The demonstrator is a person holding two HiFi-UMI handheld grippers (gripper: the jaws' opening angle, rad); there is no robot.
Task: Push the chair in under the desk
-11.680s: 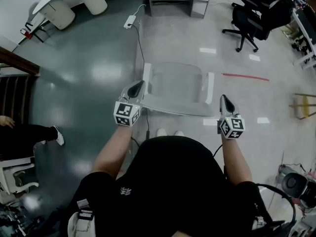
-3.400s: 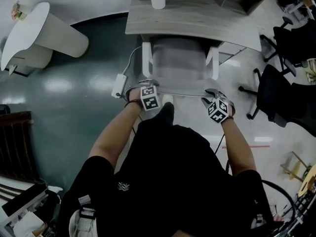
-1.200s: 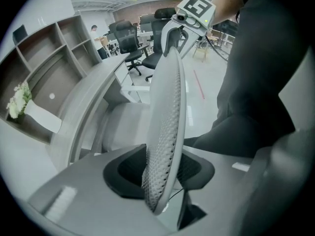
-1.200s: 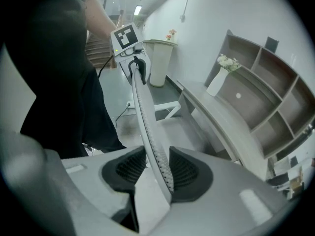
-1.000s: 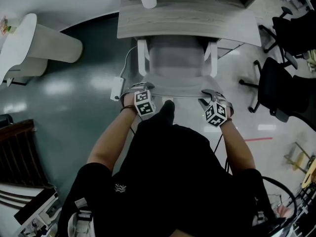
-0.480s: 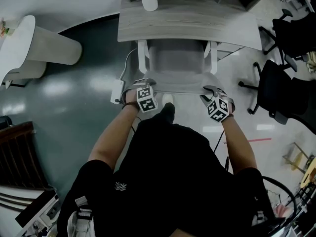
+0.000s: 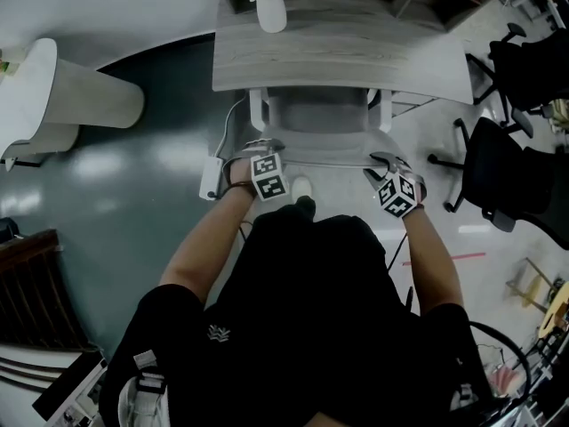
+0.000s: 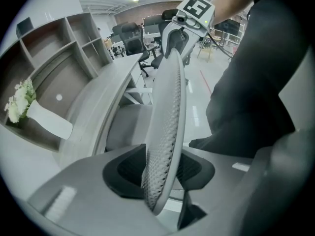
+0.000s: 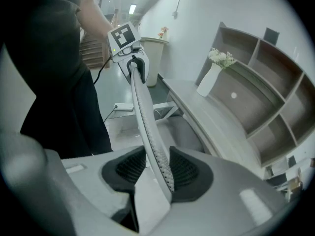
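My left gripper (image 7: 258, 149) and right gripper (image 7: 384, 160) each pinch the top edge of the pale grey mesh-backed chair (image 7: 320, 118) at centre frame in the head view. Its seat sits partly under the grey wood-grain desk (image 7: 356, 47) at upper centre.

The pale grey mesh-backed chair (image 7: 322, 121) stands upright, seat partly under the grey wood-grain desk (image 7: 356, 47).
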